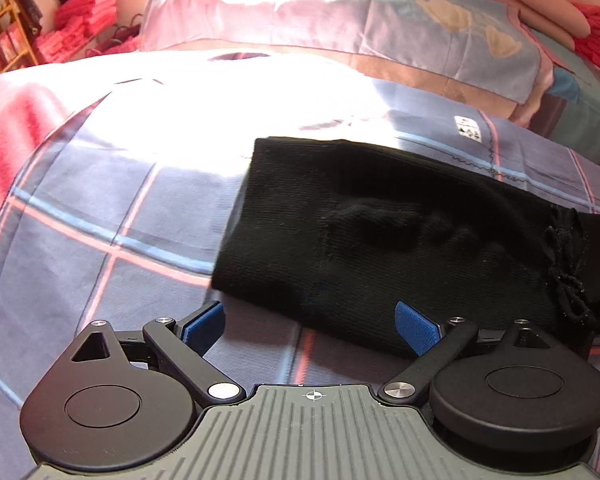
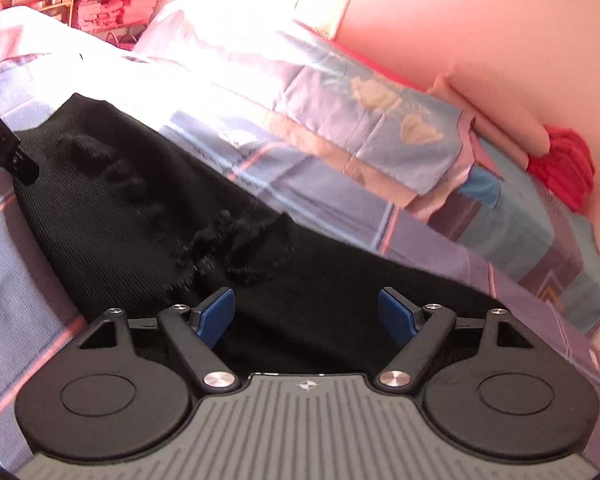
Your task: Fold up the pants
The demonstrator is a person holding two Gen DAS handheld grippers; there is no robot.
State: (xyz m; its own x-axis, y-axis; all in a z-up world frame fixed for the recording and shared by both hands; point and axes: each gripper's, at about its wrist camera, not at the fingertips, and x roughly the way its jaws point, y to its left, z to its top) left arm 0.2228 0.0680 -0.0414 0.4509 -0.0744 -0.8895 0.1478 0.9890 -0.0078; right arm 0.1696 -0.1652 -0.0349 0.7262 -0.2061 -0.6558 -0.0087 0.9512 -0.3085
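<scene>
My left fingers (image 1: 310,326), tipped with blue ribbed pads, stand wide apart with nothing pinched between them; only checked bed sheet and the near edge of the black knitted pants (image 1: 380,232) lie in the gap. My right fingers (image 2: 306,312) are spread just as wide, hovering over the black fabric without clamping it. The pants lie folded flat on the bed's blue-and-pink checked sheet (image 1: 100,208), stretching from my left fingers toward two o'clock, with their black drawstring (image 1: 568,276) bunched at three o'clock. In the right wrist view the cloth runs off toward ten o'clock. At twelve o'clock sits a pale patchwork pillow (image 1: 380,28), and folded red cloths (image 1: 80,20) are stacked at eleven o'clock
</scene>
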